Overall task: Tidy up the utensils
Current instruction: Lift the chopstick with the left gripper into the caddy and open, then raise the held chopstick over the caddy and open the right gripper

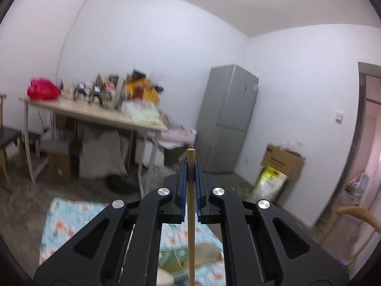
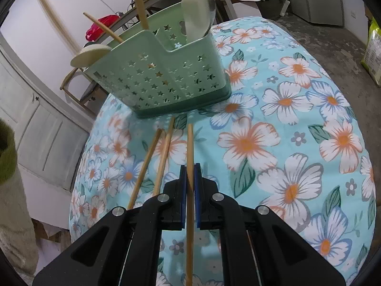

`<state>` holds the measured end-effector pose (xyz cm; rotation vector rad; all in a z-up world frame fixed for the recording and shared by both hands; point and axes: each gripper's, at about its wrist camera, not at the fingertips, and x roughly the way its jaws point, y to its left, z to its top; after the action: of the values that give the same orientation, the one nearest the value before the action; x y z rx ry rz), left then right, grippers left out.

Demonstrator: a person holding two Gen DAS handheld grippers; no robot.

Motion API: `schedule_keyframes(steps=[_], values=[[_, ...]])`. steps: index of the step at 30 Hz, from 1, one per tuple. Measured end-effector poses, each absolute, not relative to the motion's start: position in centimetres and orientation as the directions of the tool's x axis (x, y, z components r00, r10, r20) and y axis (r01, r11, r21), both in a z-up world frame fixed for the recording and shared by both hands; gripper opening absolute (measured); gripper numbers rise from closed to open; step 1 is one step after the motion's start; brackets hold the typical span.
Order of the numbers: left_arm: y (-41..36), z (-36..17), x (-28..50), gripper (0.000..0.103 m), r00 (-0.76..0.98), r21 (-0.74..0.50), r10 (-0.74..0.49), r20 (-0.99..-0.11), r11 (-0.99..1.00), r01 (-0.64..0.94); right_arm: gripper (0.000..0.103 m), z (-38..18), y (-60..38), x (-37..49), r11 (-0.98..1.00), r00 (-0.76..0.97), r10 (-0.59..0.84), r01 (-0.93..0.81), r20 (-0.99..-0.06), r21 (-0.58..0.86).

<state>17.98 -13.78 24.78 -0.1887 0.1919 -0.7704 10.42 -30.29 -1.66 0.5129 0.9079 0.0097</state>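
Jaws on the right gripper (image 2: 190, 170) are pressed onto a wooden chopstick (image 2: 189, 143) that runs straight along the line of the fingers, its far end pointing at the green basket (image 2: 166, 71) and its near end passing back under the gripper body. That basket stands just ahead of the chopstick's tip on the flowered cloth (image 2: 285, 119) covering the desk, well within reach of this hand. Two more loose chopsticks (image 2: 164, 152) lie on the cloth just left of the held one, angled slightly leftward but also pointing roughly at the basket's base. The basket already holds upright utensils: a pale spatula (image 2: 194, 12) in the right compartment, a wooden handle (image 2: 139, 2) rising from the left side, and a pale spoon (image 2: 91, 53) leaning out over the left rim. The left gripper (image 1: 191, 166) likewise has its jaws pinching a wooden stick (image 1: 191, 214), which lies along the fingers and sticks out a little past their tips; this camera looks out across the room, blurred, with the flowered cloth only at the bottom edge, so the basket cannot be seen from it. Judging by this, the right hand is the nearer one, and its chopstick would need tipping from flat to upright before it can drop into a compartment.
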Motion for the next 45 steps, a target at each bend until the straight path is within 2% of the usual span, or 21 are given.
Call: schedule_keyframes(steps=[5,13,14,18,22,26,31,33,38,45], values=[[-16.5,24.5,19.6,0.005,0.767,-0.187,-0.639,-0.058,0.762,0.620,0.006,-1.7,-30.7,10.5,0.875,0.626,0.222,0.210,-0.747,0.436],[-19.3,20.1,22.7,0.006,0.822,-0.143,-0.558,-0.114,0.828,0.542,0.006,-1.9,-30.8,10.6,0.873,0.626,0.226,0.211,-0.747,0.441],[-19.4,19.4,23.0,0.008,0.829,-0.141,-0.545,-0.129,0.837,0.529,0.006,-1.9,-30.8,10.6,0.873,0.626,0.226,0.211,-0.746,0.440],[-17.7,18.4,23.3,0.032,0.832,-0.187,-0.534,-0.150,0.842,0.507,0.006,-2.0,-30.8,10.6,0.872,0.626,0.224,0.213,-0.747,0.440],[-15.5,18.7,21.9,0.043,0.840,-0.205,-0.526,-0.133,0.844,0.496,0.006,-2.1,-30.8,10.6,0.872,0.627,0.225,0.214,-0.746,0.441],[-13.6,18.6,20.5,0.056,0.828,-0.219,-0.537,-0.160,0.837,0.501,0.006,-2.0,-30.5,10.6,0.873,0.628,0.223,0.212,-0.745,0.440],[-10.8,17.4,18.3,0.066,0.796,-0.234,-0.557,-0.237,0.828,0.509,0.006,-1.8,-30.4,10.4,0.875,0.635,0.217,0.211,-0.742,0.437],[-10.0,16.6,17.6,0.074,0.779,-0.229,-0.565,-0.272,0.824,0.518,0.006,-1.7,-30.3,10.3,0.877,0.639,0.214,0.207,-0.739,0.434],[-8.0,12.5,15.2,0.084,0.736,-0.196,-0.548,-0.398,0.834,0.515,0.006,-0.8,-30.4,9.6,0.883,0.657,0.210,0.190,-0.724,0.429],[-6.5,3.5,13.4,0.084,0.671,-0.150,-0.414,-0.615,0.897,0.416,0.006,2.9,-29.9,8.1,0.905,0.714,0.219,0.107,-0.665,0.413]])
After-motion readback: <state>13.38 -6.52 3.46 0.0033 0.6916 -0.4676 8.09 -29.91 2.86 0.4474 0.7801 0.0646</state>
